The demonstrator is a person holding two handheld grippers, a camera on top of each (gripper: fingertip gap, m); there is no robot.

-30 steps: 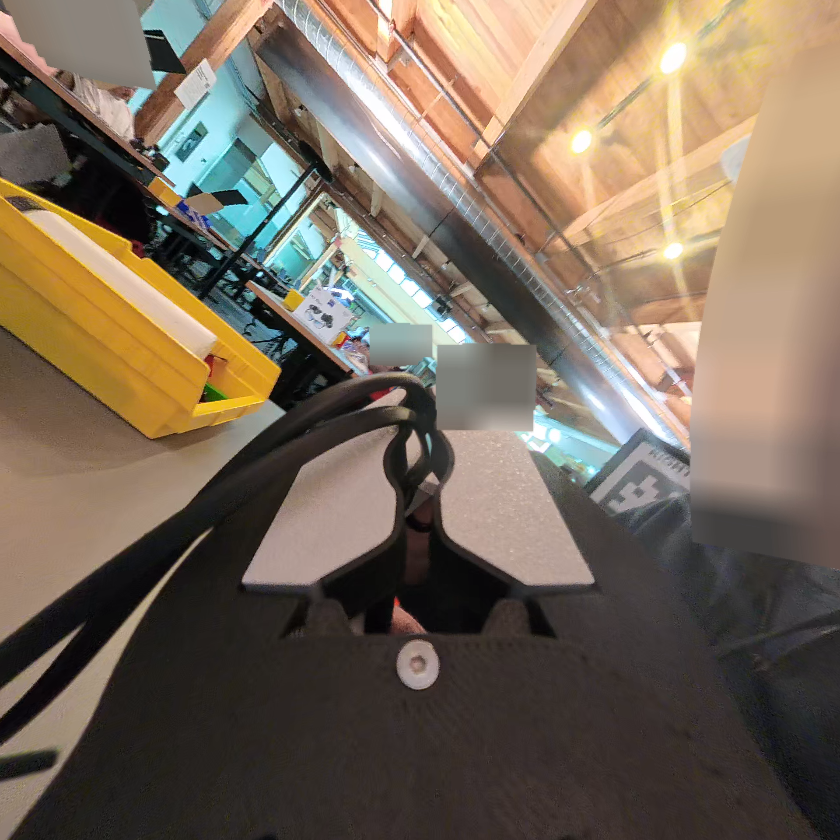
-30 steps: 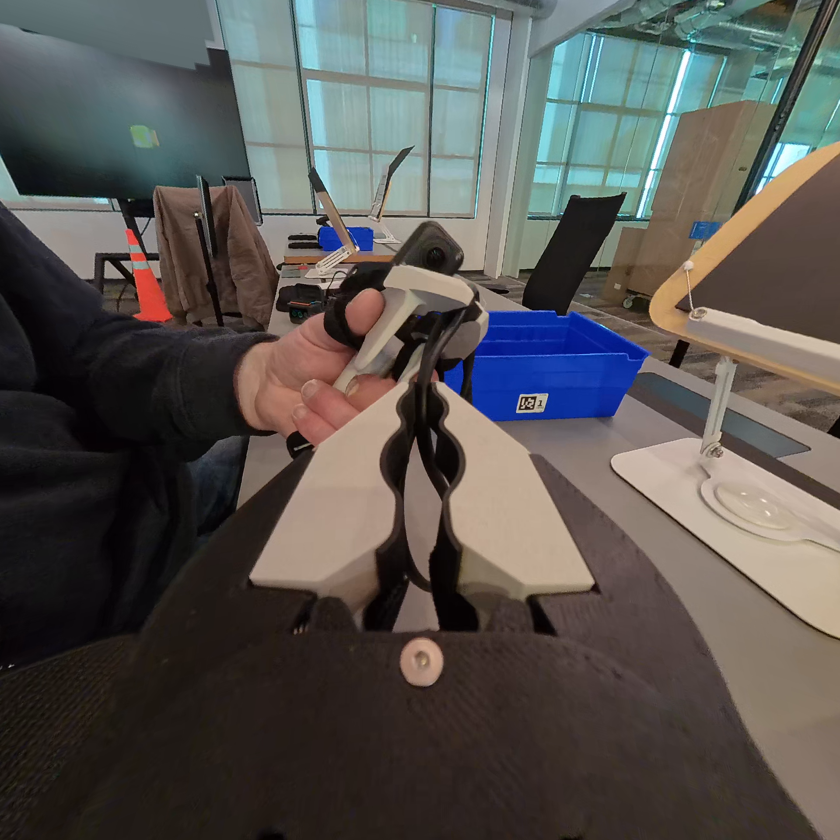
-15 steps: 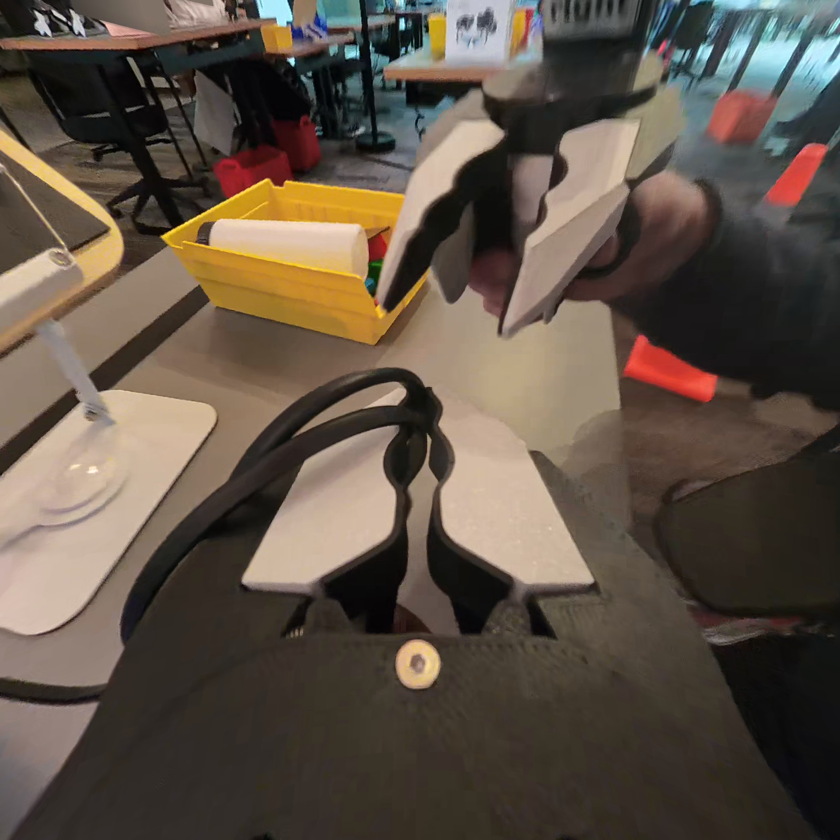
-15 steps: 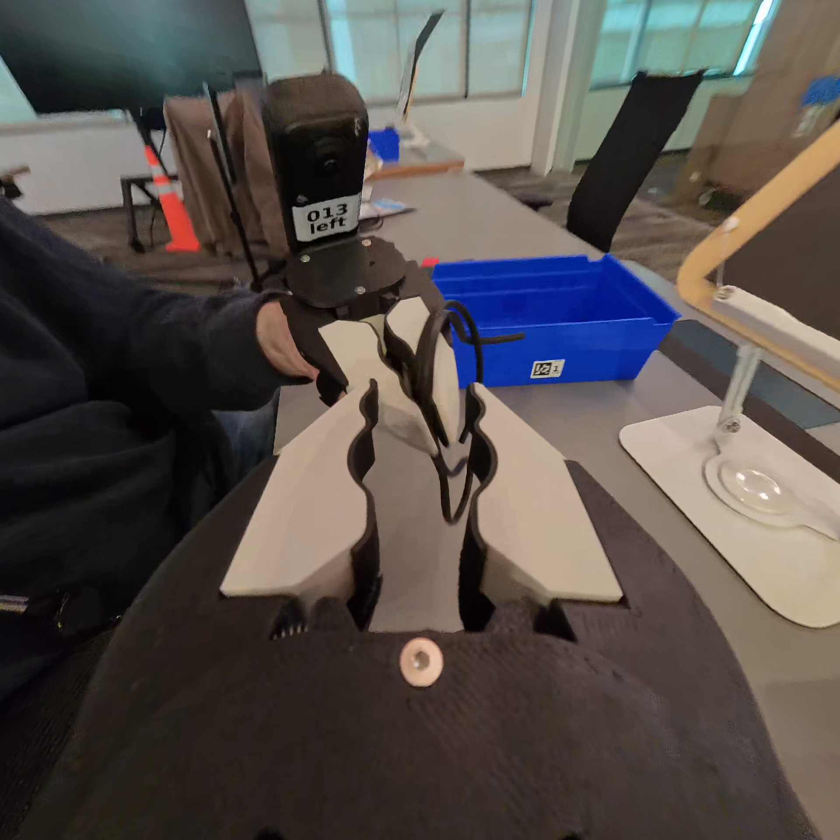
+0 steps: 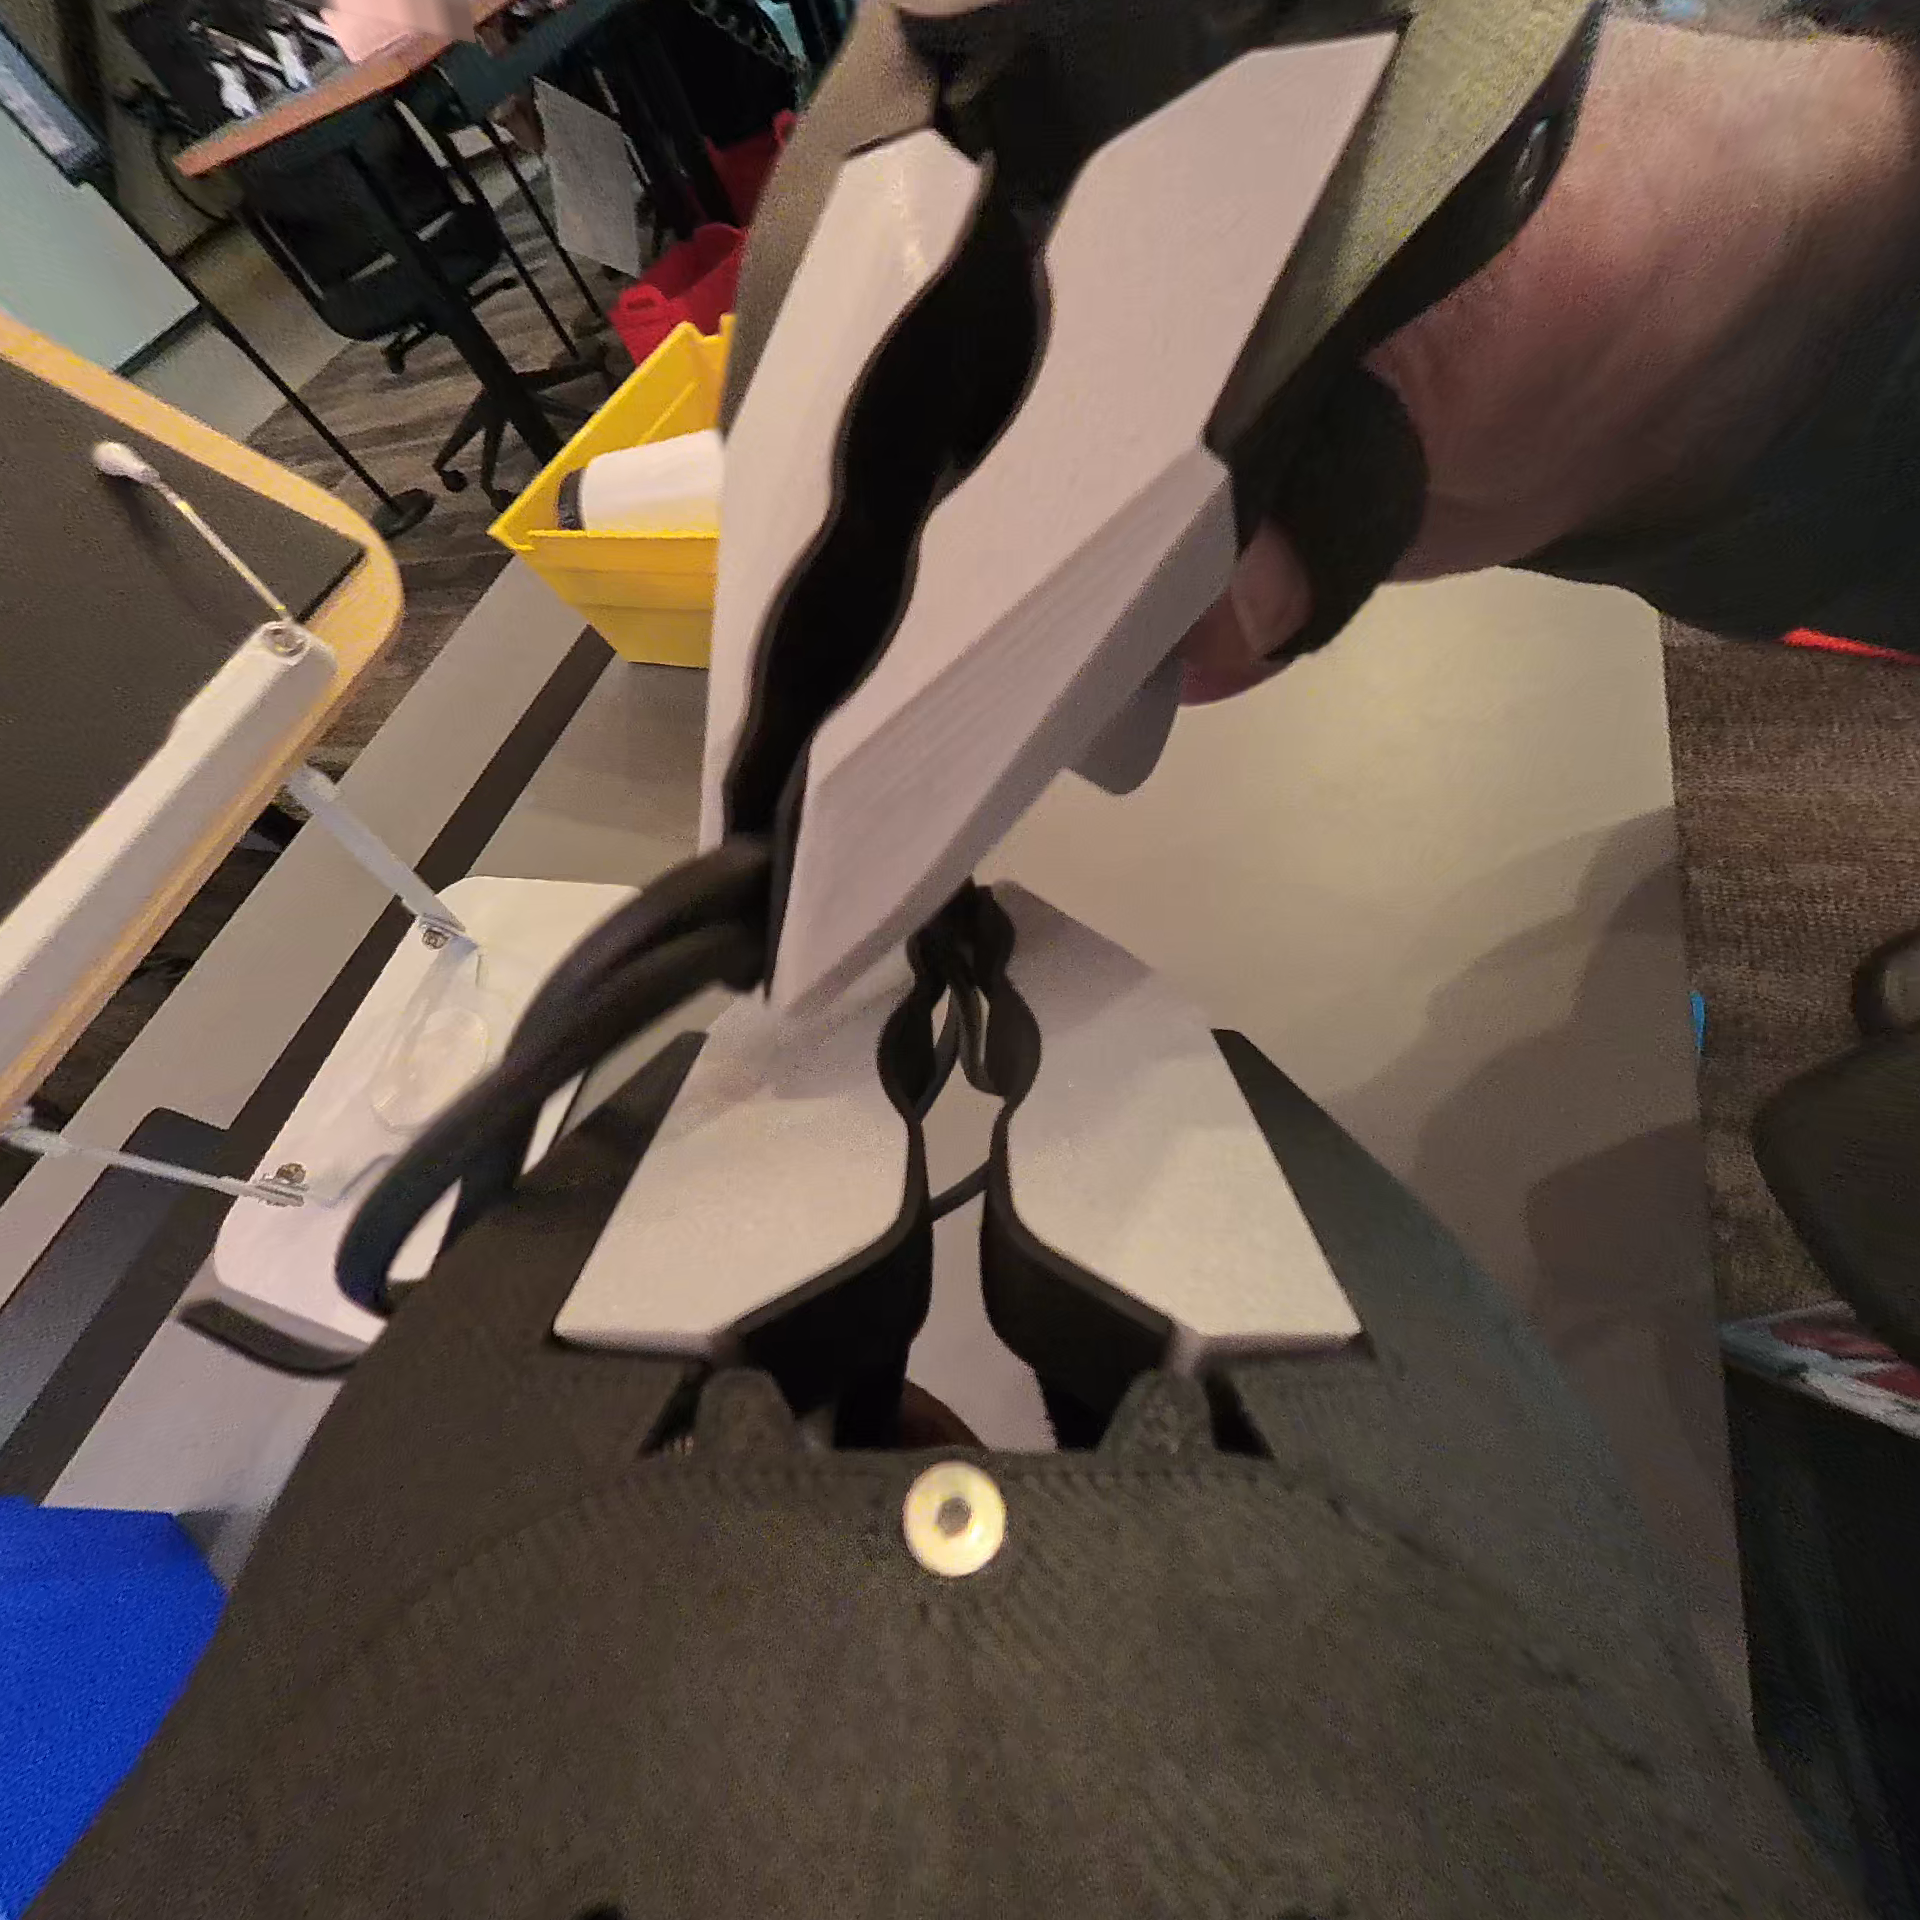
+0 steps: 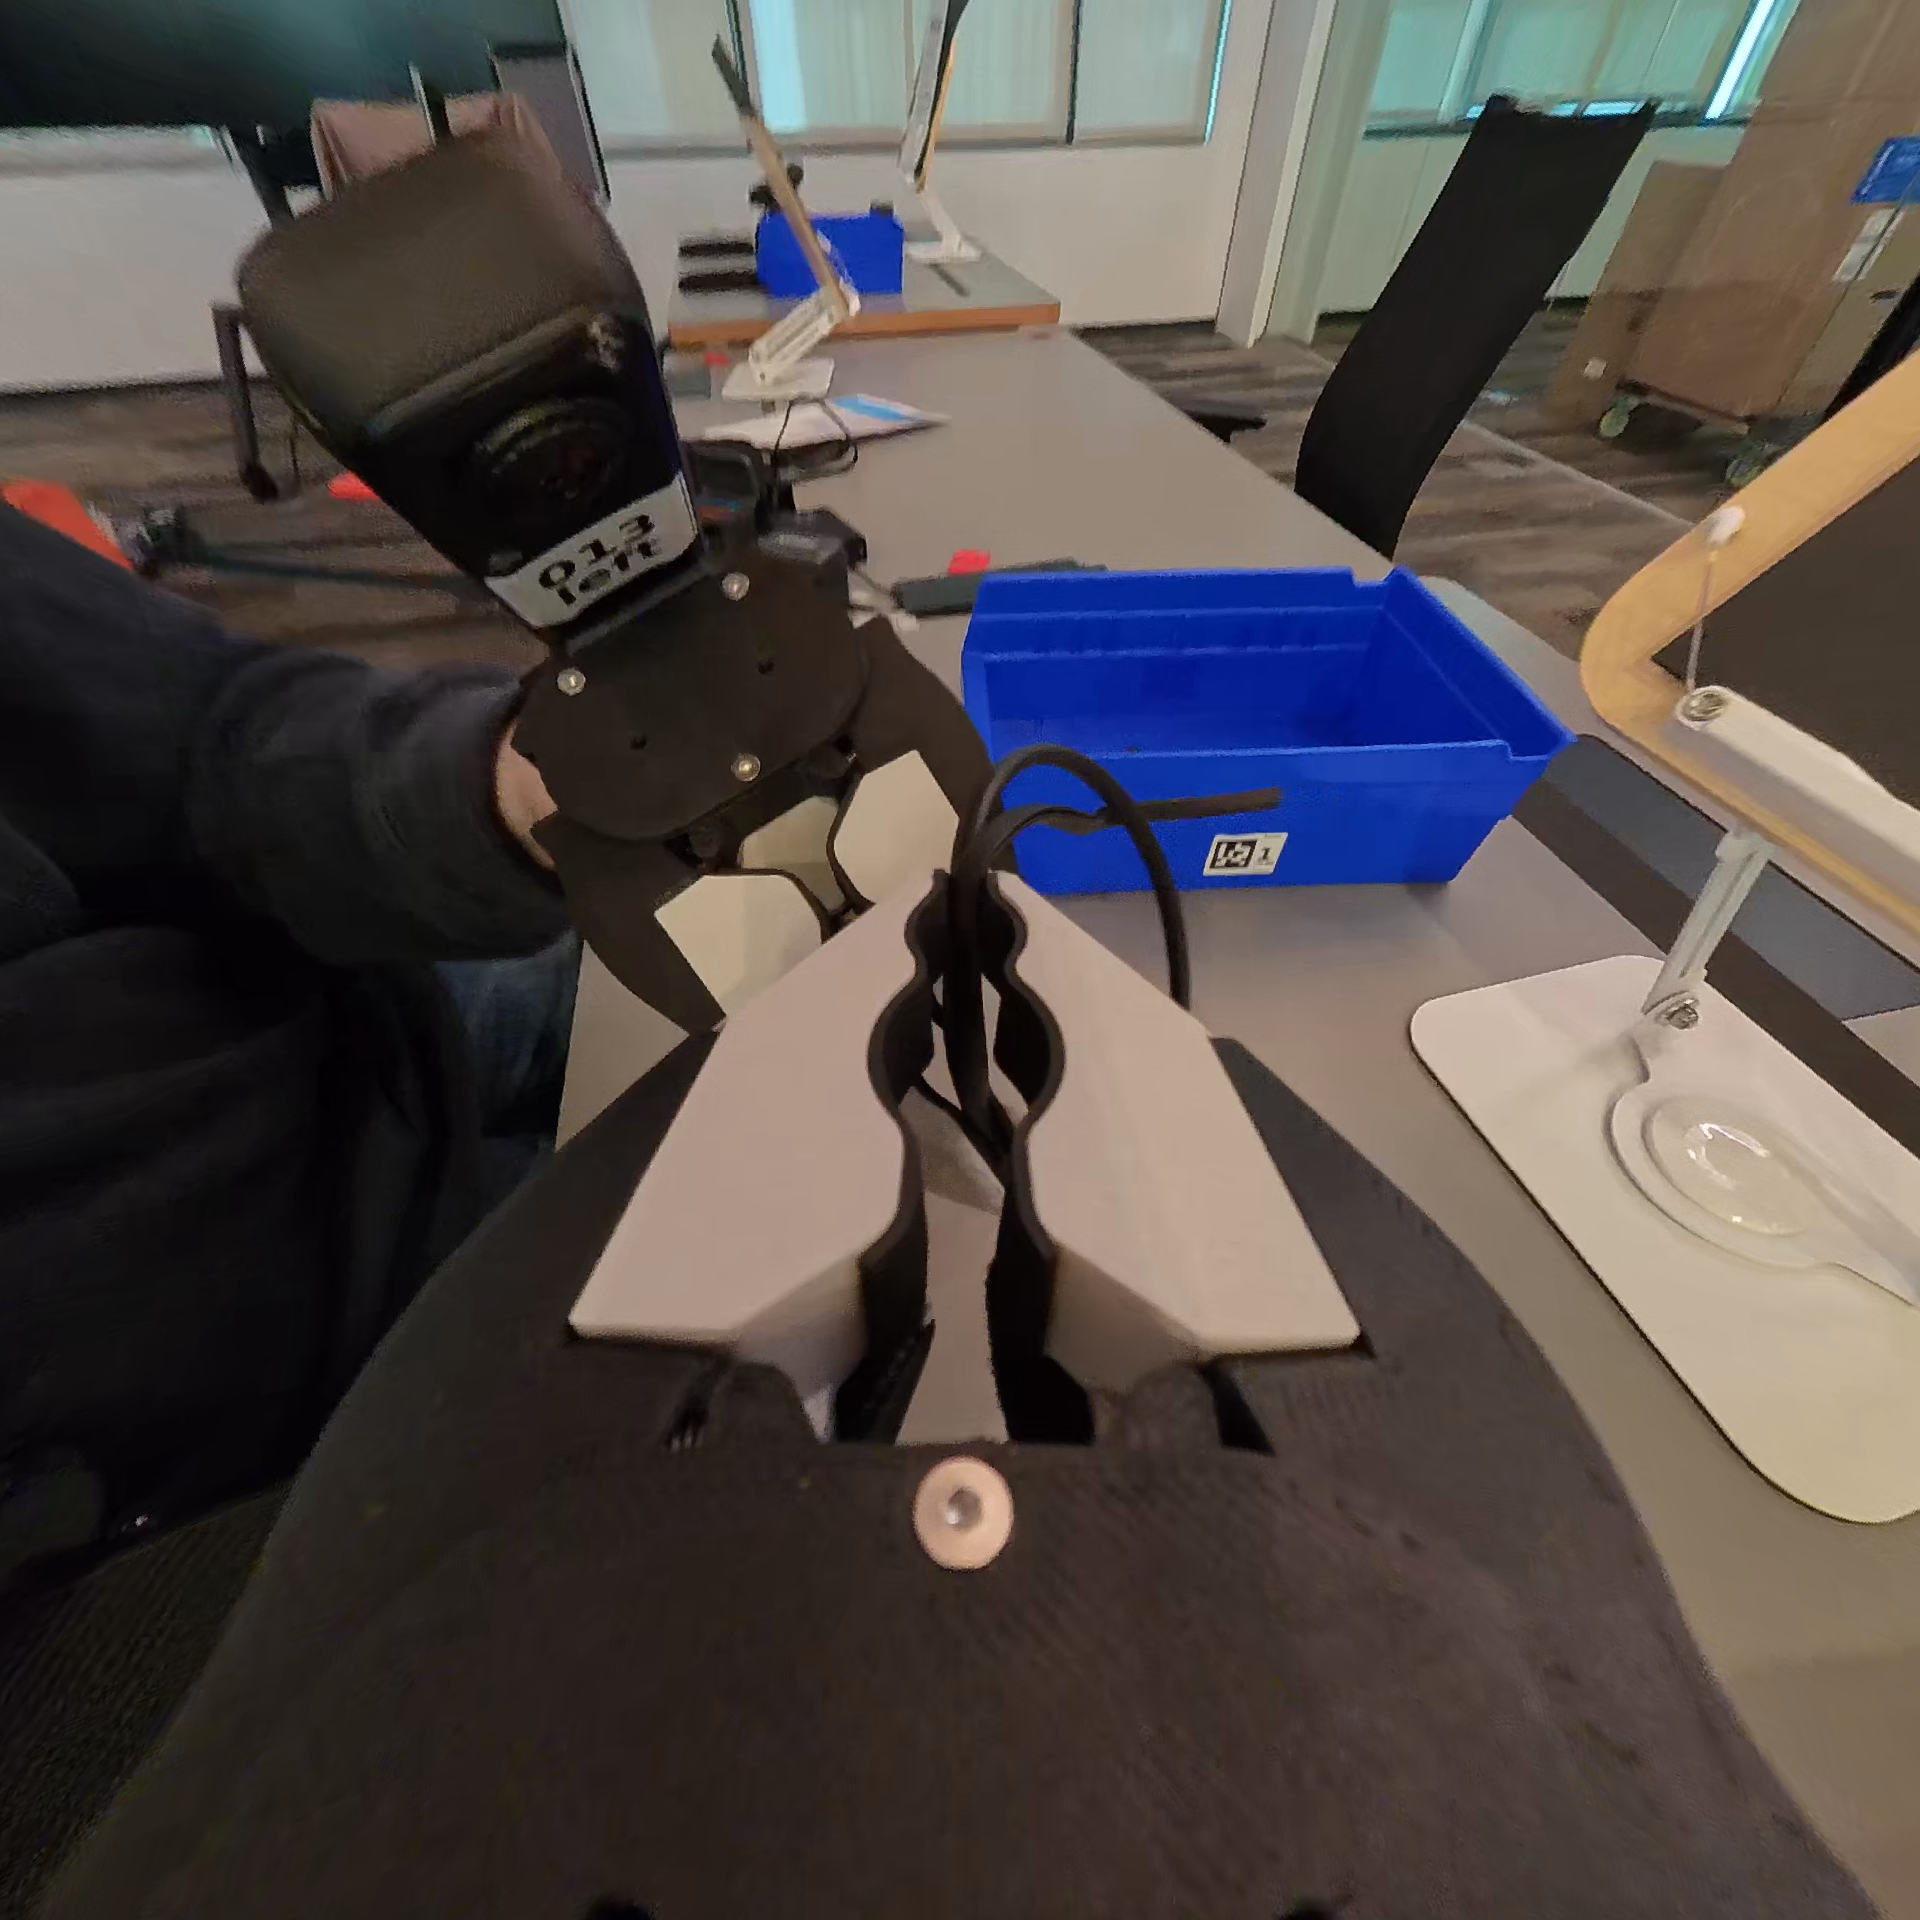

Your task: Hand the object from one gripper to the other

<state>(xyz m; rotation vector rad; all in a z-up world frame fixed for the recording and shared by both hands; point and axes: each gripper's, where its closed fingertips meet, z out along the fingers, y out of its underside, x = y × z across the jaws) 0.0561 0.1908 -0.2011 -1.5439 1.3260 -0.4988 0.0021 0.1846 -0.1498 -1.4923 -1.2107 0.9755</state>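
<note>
Right tool (image 6: 961, 940) and left tool (image 5: 961, 971) both pinch the black cable (image 6: 1091, 821), tips meeting.

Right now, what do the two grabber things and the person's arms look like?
Each gripper, left and right, has two pale grey wedge-shaped fingers with wavy black rubber edges on a textured black body with a silver screw. The left carries a black camera with a white label. The person wears dark long sleeves and black fingerless gloves.

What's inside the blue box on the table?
The blue box looks empty: bare blue floor and back wall show. Its near wall hides the front strip of the floor, and the black cable crosses part of the view.
</note>
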